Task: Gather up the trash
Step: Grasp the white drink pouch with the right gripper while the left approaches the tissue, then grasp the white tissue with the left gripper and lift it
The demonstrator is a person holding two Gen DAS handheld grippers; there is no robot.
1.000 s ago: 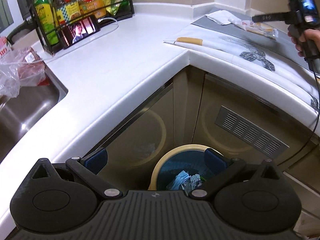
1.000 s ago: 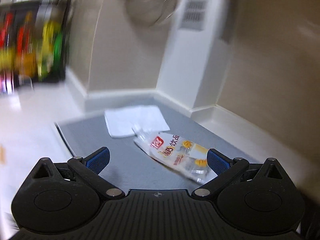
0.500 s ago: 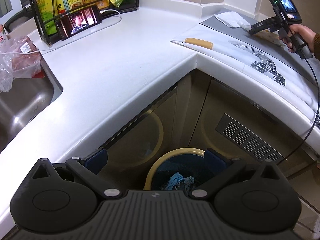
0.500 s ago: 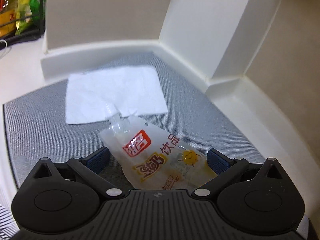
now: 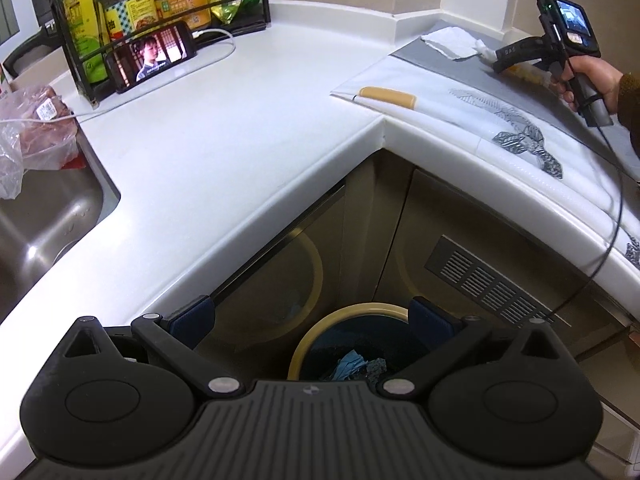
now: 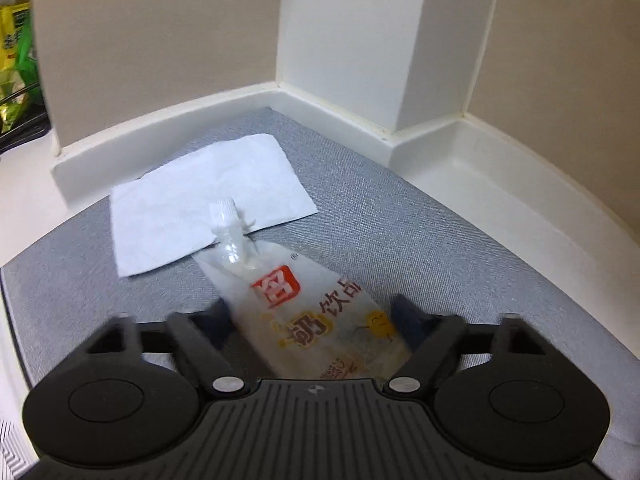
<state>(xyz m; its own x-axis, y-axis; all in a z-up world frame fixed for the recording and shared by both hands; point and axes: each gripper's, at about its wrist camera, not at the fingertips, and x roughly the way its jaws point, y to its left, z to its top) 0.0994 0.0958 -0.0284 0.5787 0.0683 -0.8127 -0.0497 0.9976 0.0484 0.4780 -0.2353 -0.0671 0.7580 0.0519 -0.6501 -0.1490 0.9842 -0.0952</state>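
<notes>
A clear drink pouch (image 6: pixel 316 320) with red and brown print lies on a grey mat (image 6: pixel 440 240), its spout resting on a white tissue (image 6: pixel 208 208). My right gripper (image 6: pixel 310 314) straddles the pouch. Its jaws are closing, the blurred fingertips reach the pouch's two edges, and the pouch is not squeezed. In the left wrist view a hand holds that gripper (image 5: pixel 506 58) low over the mat beside the tissue (image 5: pixel 452 42). My left gripper (image 5: pixel 312 316) hangs open and empty above a round bin (image 5: pixel 352 310) on the floor, which holds blue scraps.
A wire rack of bottles (image 5: pixel 160 4) and a playing phone (image 5: pixel 152 54) stand at the back of the white counter. On the left is a sink (image 5: pixel 40 220) with a plastic bag (image 5: pixel 36 132) on its rim. A tan handle (image 5: pixel 388 96) lies on a white cloth.
My right gripper swung toward the corner and came down over the pouch, and its fingers drew in from wide to the pouch's edges. The left gripper has hardly moved.
</notes>
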